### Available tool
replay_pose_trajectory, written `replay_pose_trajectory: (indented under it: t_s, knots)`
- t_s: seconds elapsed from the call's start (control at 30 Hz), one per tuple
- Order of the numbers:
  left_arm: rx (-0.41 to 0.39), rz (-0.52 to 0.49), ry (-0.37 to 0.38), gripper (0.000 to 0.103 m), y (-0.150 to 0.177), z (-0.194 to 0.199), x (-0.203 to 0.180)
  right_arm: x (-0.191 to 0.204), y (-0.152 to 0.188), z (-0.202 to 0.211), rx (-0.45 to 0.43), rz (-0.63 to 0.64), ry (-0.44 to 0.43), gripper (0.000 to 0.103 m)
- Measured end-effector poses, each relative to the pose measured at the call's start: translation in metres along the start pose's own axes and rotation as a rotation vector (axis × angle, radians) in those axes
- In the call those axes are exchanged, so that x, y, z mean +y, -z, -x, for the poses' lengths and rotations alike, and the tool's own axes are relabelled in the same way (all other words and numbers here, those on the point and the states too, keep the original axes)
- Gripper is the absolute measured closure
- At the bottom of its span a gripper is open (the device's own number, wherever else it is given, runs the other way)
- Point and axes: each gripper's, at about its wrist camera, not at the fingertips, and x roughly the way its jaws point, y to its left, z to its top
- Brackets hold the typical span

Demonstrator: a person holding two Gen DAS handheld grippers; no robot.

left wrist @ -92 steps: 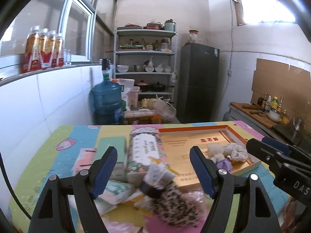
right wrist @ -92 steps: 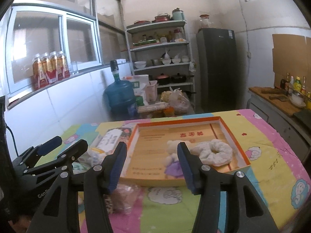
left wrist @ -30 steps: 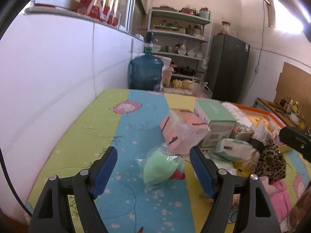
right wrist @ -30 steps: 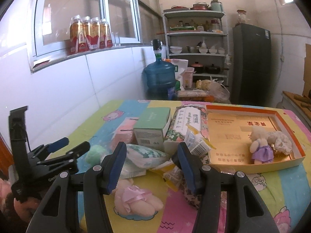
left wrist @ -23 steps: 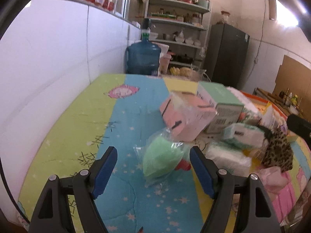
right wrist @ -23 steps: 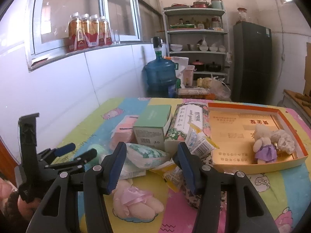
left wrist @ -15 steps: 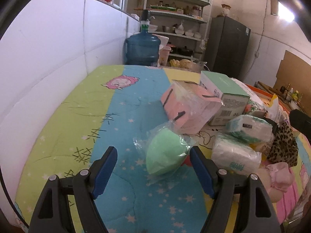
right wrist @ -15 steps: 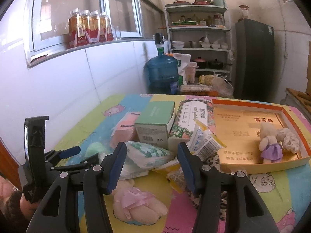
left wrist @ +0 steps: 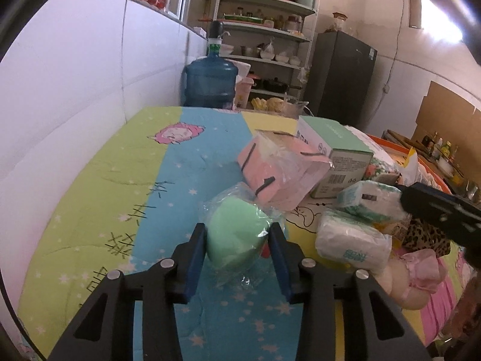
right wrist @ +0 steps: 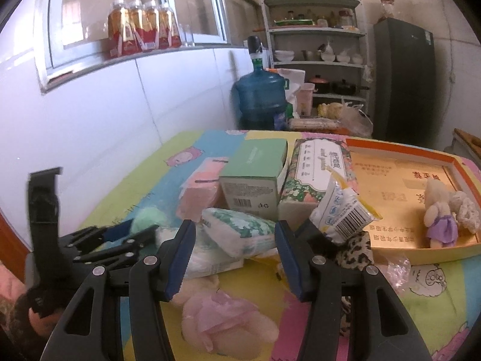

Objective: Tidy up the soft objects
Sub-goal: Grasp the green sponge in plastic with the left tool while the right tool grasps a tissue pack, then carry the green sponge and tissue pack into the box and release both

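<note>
A green sponge in a clear bag (left wrist: pixel 233 236) lies on the colourful cloth. My left gripper (left wrist: pixel 237 248) has closed its blue pads against both sides of the sponge; it also shows in the right wrist view (right wrist: pixel 132 231). A pink wrapped block (left wrist: pixel 282 170) leans just behind the sponge. My right gripper (right wrist: pixel 234 249) is open and empty above a pile of tissue packs (right wrist: pixel 240 234) and a pink plush (right wrist: pixel 222 322). An orange tray (right wrist: pixel 451 159) at the right holds a small doll (right wrist: pixel 437 219) and a white scrunchie (right wrist: pixel 466 207).
A green box (right wrist: pixel 252 177) and a floral tissue box (right wrist: pixel 315 174) stand mid-table. A leopard-print cloth (right wrist: pixel 354 252) and snack packet (right wrist: pixel 339 210) lie by the tray. A white tiled wall runs along the left. A blue water jug (right wrist: pixel 260 96) and shelves stand behind.
My left gripper has moved forward around the green sponge and its jaws have closed from wide open onto it. My right gripper has stayed open, drifting slightly closer to the pile.
</note>
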Motion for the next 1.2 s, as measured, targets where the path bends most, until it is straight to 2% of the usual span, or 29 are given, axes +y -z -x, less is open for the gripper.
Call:
replay_pose_trajectory:
  t_s: [0.07, 0.1, 0.5, 0.77, 1.2]
  knots:
    - [-0.012, -0.002, -0.002, 0.061, -0.001, 0.004, 0.000, 0.001, -0.001, -0.006, 0.016, 0.004, 0.013, 0.032]
    - [-0.018, 0.000, 0.001, 0.061, -0.002, 0.006, 0.001, 0.002, -0.001, -0.010, 0.023, 0.010, 0.020, 0.031]
    - [-0.046, 0.002, 0.016, 0.061, -0.009, 0.014, 0.008, 0.008, -0.002, -0.045, 0.107, 0.045, 0.068, 0.031]
    - [-0.050, 0.005, 0.015, 0.061, -0.010, 0.015, 0.007, 0.003, 0.000, -0.045, 0.093, 0.029, 0.053, 0.048]
    - [-0.079, -0.004, 0.004, 0.061, -0.013, 0.031, -0.002, 0.008, -0.010, -0.016, 0.014, 0.031, 0.006, 0.049]
